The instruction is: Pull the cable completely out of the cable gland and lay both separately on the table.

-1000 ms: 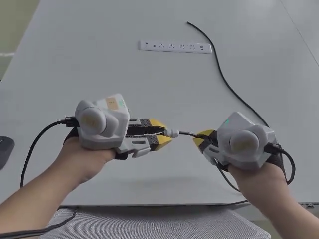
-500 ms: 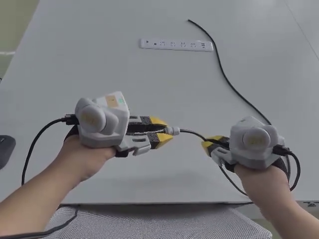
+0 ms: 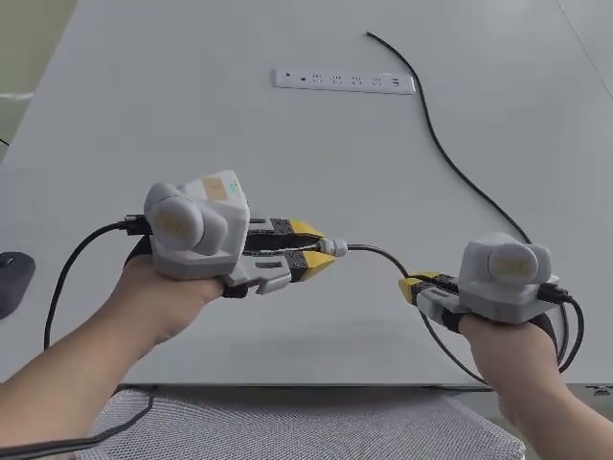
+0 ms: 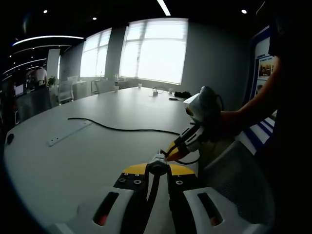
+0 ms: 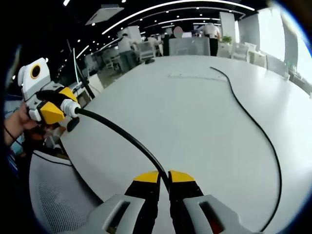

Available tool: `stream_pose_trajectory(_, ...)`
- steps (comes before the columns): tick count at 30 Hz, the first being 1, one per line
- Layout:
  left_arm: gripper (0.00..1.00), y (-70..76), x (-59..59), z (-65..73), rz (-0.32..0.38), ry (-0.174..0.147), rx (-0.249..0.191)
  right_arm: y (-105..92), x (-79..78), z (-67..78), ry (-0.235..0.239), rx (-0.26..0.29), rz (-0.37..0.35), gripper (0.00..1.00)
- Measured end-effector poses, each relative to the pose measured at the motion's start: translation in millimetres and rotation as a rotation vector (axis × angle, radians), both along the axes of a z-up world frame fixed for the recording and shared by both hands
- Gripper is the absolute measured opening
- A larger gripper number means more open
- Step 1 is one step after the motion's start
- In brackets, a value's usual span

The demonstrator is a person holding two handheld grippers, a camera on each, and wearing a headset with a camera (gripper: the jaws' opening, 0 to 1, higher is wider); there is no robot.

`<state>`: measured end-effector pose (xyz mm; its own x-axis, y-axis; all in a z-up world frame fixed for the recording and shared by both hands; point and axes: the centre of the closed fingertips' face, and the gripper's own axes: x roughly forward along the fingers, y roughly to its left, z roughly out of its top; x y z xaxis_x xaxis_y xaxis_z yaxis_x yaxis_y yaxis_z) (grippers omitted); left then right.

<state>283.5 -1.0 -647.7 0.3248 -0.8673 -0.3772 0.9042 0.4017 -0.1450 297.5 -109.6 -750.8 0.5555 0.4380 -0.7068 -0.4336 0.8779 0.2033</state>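
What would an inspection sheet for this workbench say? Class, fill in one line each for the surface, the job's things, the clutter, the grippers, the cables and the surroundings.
Surface: broad pale grey table.
Job's things: cable gland with the cable running out of it; not yet apart, both held above the table.
Clutter: white power strip at the far side; dark object at the left edge, unidentified.
Grippers: left gripper shut on the cable gland; right gripper shut on the cable.
Cables: long black lead curves across the table; a wire trails from the left gripper's back.
Surroundings: mesh chair at the near edge; bright windows; people far off.
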Motion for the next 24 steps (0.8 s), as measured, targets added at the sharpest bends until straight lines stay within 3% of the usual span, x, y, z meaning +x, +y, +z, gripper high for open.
stream_pose_trajectory(11,0.15,2.3,2.5,1.9,0.014,0.006,-0.006,3.5,-1.8,2.6,-0.024,-0.011,0.058,0.02)
stream_pose_trajectory(19,0.15,2.7,5.9,2.7,0.018,0.003,-0.002,6.1,-5.3,5.5,-0.052,-0.048,0.11,0.03)
stream_pose_trajectory(24,0.15,3.1,6.6,0.6,0.02,0.009,0.003,9.0,-10.7,11.2,-0.078,-0.07,0.16,0.12)
